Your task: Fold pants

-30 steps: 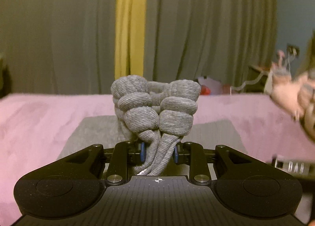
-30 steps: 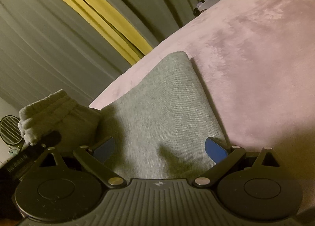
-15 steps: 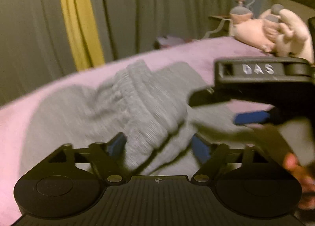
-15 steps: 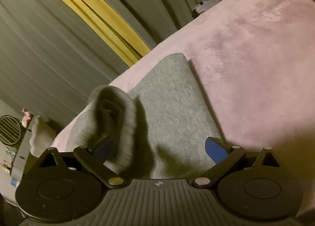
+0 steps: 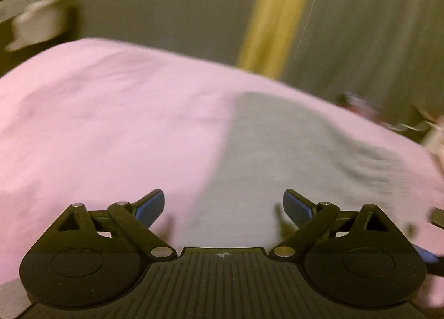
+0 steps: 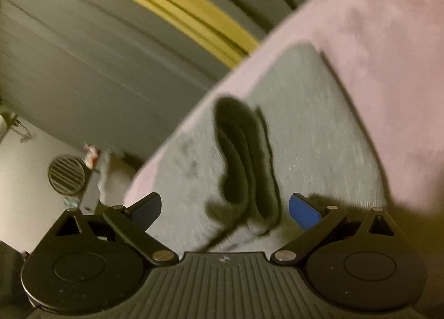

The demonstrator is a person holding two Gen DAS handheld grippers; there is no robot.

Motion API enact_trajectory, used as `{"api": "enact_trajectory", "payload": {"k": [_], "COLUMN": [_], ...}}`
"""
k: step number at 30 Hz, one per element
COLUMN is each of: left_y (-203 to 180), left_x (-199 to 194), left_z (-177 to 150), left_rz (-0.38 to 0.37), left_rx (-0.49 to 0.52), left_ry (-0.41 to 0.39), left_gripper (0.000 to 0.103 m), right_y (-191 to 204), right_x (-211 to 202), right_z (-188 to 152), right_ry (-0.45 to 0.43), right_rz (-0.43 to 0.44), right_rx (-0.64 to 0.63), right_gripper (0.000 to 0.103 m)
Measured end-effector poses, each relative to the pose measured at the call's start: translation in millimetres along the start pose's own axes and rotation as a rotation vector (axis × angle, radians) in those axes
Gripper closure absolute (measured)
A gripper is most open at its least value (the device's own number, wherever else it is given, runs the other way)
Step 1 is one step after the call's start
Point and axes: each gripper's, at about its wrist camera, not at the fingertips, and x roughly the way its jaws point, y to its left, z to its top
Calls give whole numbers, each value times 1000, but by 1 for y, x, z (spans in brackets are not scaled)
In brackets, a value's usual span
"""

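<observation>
The grey pants [image 5: 283, 152] lie flat on the pink bed cover [image 5: 111, 124]. In the right wrist view the pants [image 6: 319, 130] show a bunched ribbed end [image 6: 244, 169] resting on top of the flat cloth. My left gripper [image 5: 223, 203] is open and empty, low over the near edge of the pants. My right gripper [image 6: 224, 206] is open and empty, with the ribbed end lying in line between its fingers. Both views are blurred by motion.
Grey curtains with a yellow stripe [image 5: 277, 16] hang behind the bed. A round vent [image 6: 66, 170] and a shelf stand off the bed's left side. Small items [image 5: 360, 108] sit at the far right edge of the bed.
My left gripper opened and let go of the ribbed end of the pants, which dropped onto the flat cloth. The left gripper then swung away to the left. The right gripper shifted slightly.
</observation>
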Motion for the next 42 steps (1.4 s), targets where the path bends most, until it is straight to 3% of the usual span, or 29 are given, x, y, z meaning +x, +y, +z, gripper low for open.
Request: {"api": "enact_trajectory", "payload": {"k": [2,4,6,8,11,15,18,19,21,25,27,31,32,33,34,38,42], "left_y": [11,16,15,10,4,15,22,25,28,28,27,27,28,31,35,53,67], "left_x": [9,12,11,12,14,14,19,20,21,23,25,28,28,27,25,15,19], "left_z": [-3,0,-2,-6,-6,-7,-5,-5,-4,-6,-7,-6,-6,-7,-7,-7,-7], "left_rz": [47,4,-10,-12,-44,-73,-87,-91,-94,-98,-107,-133,-141,-148,-158,-174,-164], "left_rx": [-74,-119,-100,-67,-71,-132,-186,-205,-228,-237,-235,-245,-257,-273,-302,-435,-544], "left_ry": [52,62,33,38,44,47,59,65,72,82,86,52,32,12,-19,-118,-112], "left_gripper": [7,7,7,7,7,7,7,7,7,7,7,7,7,7,7,6,6], "right_y": [-1,0,4,7,6,-13,-8,-2,12,13,8,10,12,16,21,46,78], "right_x": [11,18,29,41,48,52,60,63,67,81,90,100,102,102,100,87,65], "right_z": [2,4,6,6,12,29,35,37,37,42,42,41,40,38,37,35,41], "right_ry": [40,53,88,122,134,146,177,183,177,201,227,236,229,214,201,142,78], "right_rz": [-47,-50,-59,-68,-57,3,-20,-33,-28,-29,-13,12,3,-16,-46,-42,48], "right_rx": [8,16,8,-5,24,210,202,170,104,101,141,181,179,159,116,14,-28], "right_gripper": [4,7,19,22,23,23,23,25,48,45,34,26,30,48,59,65,66]}}
